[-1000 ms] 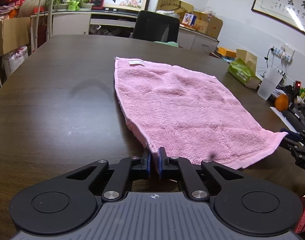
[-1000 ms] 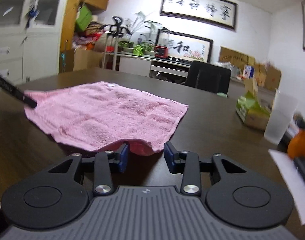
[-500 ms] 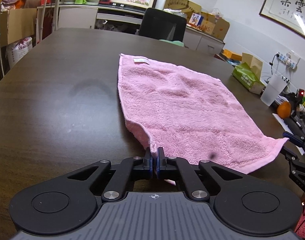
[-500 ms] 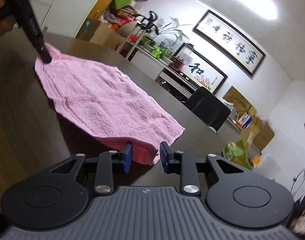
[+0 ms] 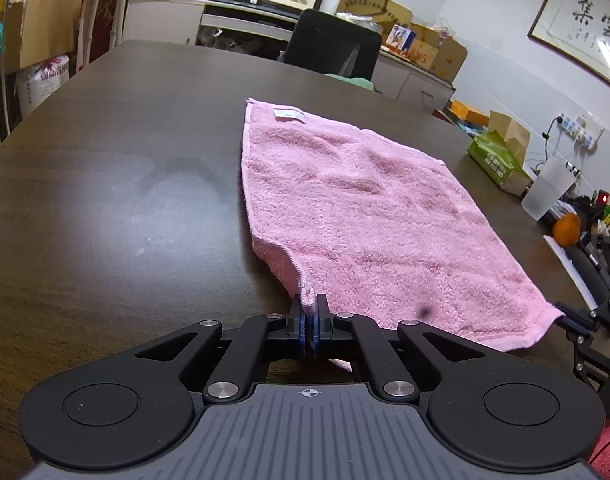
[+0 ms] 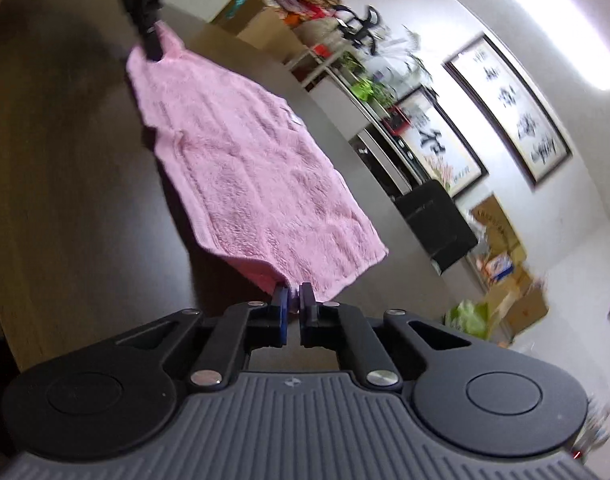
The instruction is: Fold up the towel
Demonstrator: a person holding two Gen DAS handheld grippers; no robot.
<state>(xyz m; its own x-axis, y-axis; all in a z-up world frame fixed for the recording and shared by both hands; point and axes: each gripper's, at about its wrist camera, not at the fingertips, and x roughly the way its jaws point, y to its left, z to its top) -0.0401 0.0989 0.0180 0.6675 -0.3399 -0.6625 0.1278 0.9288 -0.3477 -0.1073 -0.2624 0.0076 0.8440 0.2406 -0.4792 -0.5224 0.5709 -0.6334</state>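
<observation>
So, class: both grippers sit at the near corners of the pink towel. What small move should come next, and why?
Probably lift both near corners together and carry them toward the far edge. The left gripper is shut on one corner of the towel, and the right gripper has nearly closed on the other, while the rest of the towel lies on the table.
</observation>
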